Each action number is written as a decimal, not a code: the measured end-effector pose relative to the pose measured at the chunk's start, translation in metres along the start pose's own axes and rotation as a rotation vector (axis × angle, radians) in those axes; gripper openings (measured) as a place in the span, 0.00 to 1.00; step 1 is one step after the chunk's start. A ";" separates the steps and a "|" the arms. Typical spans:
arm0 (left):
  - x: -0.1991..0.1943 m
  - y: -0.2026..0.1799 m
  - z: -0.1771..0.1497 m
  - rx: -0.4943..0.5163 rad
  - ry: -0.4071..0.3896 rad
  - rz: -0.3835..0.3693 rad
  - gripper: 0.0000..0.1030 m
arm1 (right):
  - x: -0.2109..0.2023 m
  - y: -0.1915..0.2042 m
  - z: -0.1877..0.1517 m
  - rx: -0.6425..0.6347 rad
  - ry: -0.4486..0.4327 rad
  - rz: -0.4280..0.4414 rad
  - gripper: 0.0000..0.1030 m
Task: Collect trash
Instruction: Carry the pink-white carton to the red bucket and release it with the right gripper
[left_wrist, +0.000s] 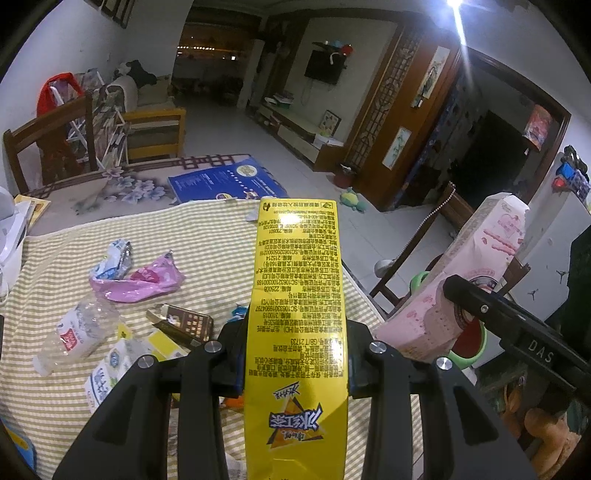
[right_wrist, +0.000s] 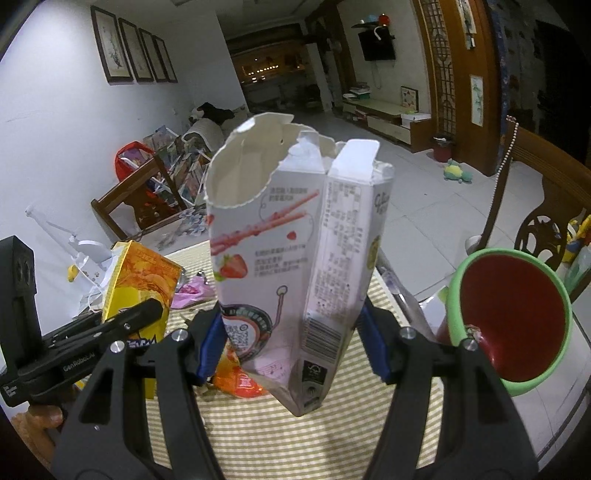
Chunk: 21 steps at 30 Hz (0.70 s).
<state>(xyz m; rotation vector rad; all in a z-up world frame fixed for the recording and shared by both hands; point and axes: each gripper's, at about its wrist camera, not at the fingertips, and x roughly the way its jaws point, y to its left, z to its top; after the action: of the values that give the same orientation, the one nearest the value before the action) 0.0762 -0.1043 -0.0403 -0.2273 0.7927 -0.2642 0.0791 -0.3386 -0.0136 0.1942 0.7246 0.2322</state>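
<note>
My left gripper (left_wrist: 295, 354) is shut on a tall yellow drink carton (left_wrist: 297, 295) and holds it above the striped tablecloth (left_wrist: 207, 236). My right gripper (right_wrist: 291, 339) is shut on a torn pink and white strawberry-stick snack box (right_wrist: 280, 236), held upright over the table. That box shows at the right of the left wrist view (left_wrist: 476, 266); the yellow carton shows at the left of the right wrist view (right_wrist: 136, 291). A green bin with a red inside (right_wrist: 513, 314) stands to the right of the right gripper.
On the cloth lie a clear plastic bottle (left_wrist: 74, 332), a pink wrapper (left_wrist: 136, 280), a blue-white wrapper (left_wrist: 110, 258), a brown packet (left_wrist: 184, 321) and a milk carton (left_wrist: 107, 373). An orange wrapper (right_wrist: 236, 380) lies under the right gripper. Wooden chairs (right_wrist: 539, 192) stand beside the table.
</note>
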 end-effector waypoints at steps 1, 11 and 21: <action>0.003 -0.003 -0.001 0.001 0.006 0.001 0.33 | 0.000 -0.005 0.000 0.003 0.002 -0.001 0.60; 0.019 -0.030 -0.004 0.010 0.033 0.008 0.33 | 0.001 -0.033 0.001 0.027 0.021 -0.006 0.60; 0.031 -0.066 0.003 0.024 0.020 0.002 0.33 | -0.008 -0.060 0.009 0.019 0.000 -0.016 0.60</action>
<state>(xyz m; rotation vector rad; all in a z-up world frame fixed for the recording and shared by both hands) 0.0897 -0.1763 -0.0395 -0.2018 0.8089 -0.2737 0.0880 -0.3988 -0.0168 0.2064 0.7280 0.2100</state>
